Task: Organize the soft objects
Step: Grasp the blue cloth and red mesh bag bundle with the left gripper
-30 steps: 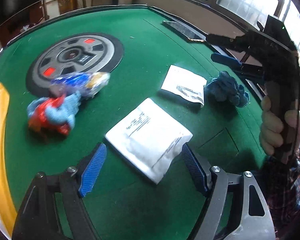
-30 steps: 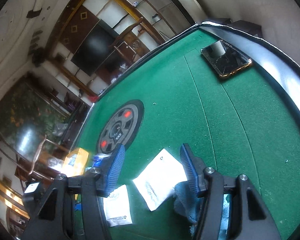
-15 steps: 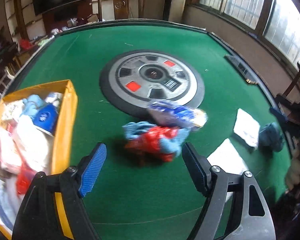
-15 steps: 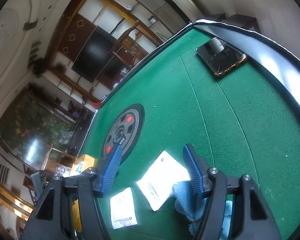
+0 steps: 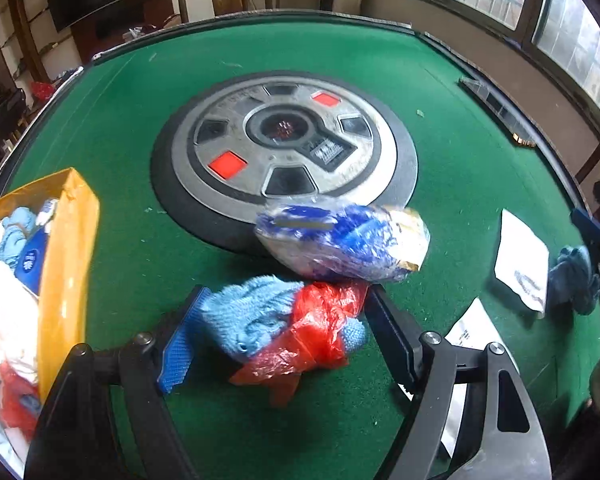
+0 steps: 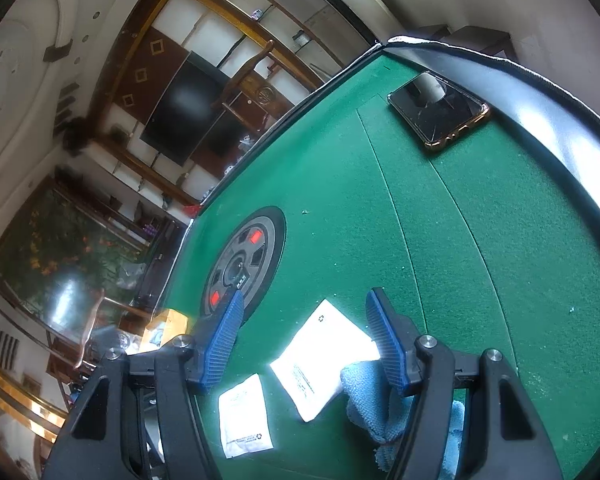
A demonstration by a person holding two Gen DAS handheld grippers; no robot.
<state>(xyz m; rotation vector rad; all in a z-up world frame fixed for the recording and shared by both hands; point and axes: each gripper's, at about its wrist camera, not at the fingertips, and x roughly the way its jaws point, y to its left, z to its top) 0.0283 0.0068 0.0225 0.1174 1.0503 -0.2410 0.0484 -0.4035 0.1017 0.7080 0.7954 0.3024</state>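
Note:
My left gripper [image 5: 284, 340] is open around a light blue knitted cloth wrapped in a red plastic bag [image 5: 288, 324] on the green table. A blue and white plastic-wrapped pack [image 5: 340, 244] lies just behind it. A yellow box [image 5: 68, 264] of soft items stands at the left. Two white packets [image 5: 522, 258] and a dark blue cloth [image 5: 576, 280] lie at the right. My right gripper [image 6: 304, 340] is open above a white packet [image 6: 324, 356], a smaller packet [image 6: 244, 416] and a blue cloth [image 6: 368, 400].
A round grey and black centre panel [image 5: 284, 144] with red squares sits in the middle of the table. A phone [image 6: 440, 110] lies near the far table edge. Chairs and shelves stand beyond the table.
My left gripper has swung left from the white packet and closed in on the blue cloth and red bag, which now lie between its fingers. The right gripper has barely moved.

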